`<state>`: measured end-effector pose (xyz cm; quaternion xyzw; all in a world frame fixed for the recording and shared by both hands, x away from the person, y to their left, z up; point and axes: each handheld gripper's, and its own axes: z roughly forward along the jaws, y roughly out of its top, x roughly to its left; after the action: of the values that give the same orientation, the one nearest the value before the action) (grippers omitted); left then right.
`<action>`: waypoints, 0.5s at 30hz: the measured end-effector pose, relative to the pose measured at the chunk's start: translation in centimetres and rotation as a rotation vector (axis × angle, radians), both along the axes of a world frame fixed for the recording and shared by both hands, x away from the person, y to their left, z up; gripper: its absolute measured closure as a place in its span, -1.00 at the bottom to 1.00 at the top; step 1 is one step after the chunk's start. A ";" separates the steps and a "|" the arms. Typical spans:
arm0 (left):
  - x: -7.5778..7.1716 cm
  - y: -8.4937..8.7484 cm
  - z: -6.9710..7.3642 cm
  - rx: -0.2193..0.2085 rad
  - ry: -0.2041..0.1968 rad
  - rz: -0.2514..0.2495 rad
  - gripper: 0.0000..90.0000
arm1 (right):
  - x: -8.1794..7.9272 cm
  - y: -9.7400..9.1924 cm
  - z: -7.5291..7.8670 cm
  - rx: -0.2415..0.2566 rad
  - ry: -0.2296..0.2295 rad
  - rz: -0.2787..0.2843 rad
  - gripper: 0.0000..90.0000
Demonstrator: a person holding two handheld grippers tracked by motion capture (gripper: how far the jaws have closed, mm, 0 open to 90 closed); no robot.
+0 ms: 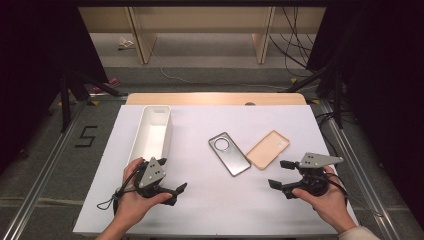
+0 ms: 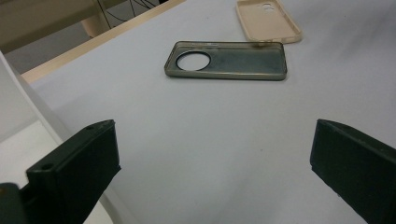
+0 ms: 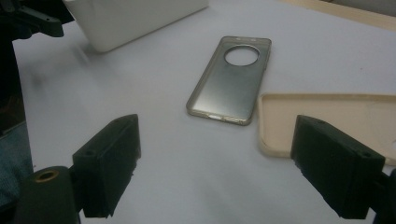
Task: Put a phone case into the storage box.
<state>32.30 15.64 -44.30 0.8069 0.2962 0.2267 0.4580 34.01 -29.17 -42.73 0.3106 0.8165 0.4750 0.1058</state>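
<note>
Left gripper (image 1: 176,192) low at near-left table (image 1: 200,210) edge, jaws spread wide, nothing between them. Right gripper (image 1: 281,174) at near-right, jaws likewise wide apart, empty. Both pointed inward toward table middle.

Beige phone case (image 1: 268,149) just ahead and slightly left of right gripper, nearest thing to it; near end seen close beyond the jaws in right gripper view (image 3: 327,119). Lay open side up, long axis diagonal, running from near-left to far-right in the high view. Clearly nearer right hand (image 1: 327,200) than left hand (image 1: 132,200).

Grey translucent phone case (image 1: 229,153) just left of beige one, between the two grippers, round camera cutout at far end. Long axis on the opposite diagonal, near-right to far-left. The two cases close together at near ends; touching or a hair apart, could not tell. In left gripper view, grey case (image 2: 226,59) lay crosswise well ahead of jaws, beige one (image 2: 267,19) beyond it.

Judged: right gripper best placed for beige case, likely pinch on its near rim; grey case reachable by either.

White bin (image 1: 154,131) long and narrow, directly beyond left gripper, long axis running away from the person. Looked empty inside. Nothing yet deposited.
</note>
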 end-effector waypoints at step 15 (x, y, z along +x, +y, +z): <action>0.0 -0.2 0.1 -0.006 0.000 -0.010 -0.99 | 0.5 0.0 -0.2 0.004 -0.008 -0.032 -0.49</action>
<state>32.27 15.47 -44.24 0.8071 0.2928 0.2234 0.4615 34.47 -29.18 -42.91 0.3221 0.8101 0.4759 0.1160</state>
